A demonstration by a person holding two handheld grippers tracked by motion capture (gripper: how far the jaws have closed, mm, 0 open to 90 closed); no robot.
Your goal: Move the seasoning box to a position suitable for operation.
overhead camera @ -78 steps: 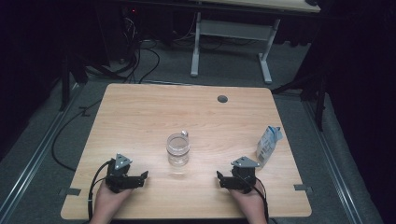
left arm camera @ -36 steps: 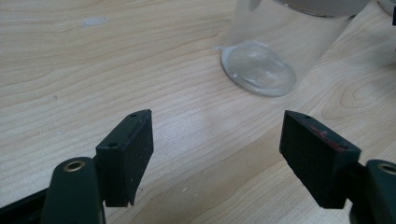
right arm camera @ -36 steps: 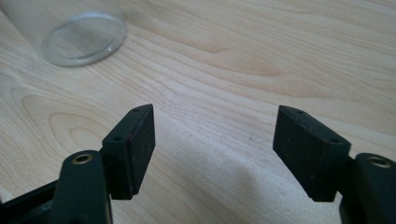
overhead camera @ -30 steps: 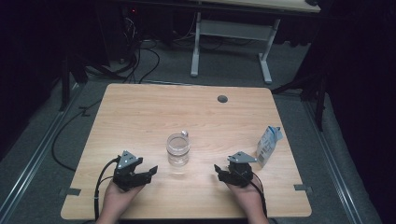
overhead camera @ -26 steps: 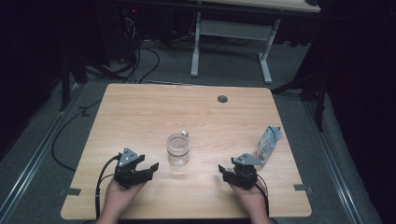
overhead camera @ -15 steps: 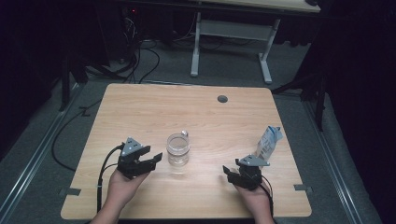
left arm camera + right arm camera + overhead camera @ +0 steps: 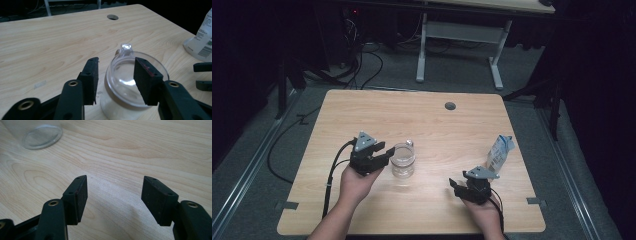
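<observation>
Pale wood-grain table [image 7: 362,115] with a round cable hole [image 7: 450,106] stands on grey carpet [image 7: 257,165] in a dark room, a white-legged desk frame [image 7: 462,35] behind. A clear glass jar [image 7: 403,160] stands upright near the table's middle, mouth up, long axis vertical. The left tongs [image 7: 116,80] straddle its rim, having just been closing; contact seems not yet made. The right tongs [image 7: 113,197] hover released over bare wood, near a plastic bottle [image 7: 500,152].
</observation>
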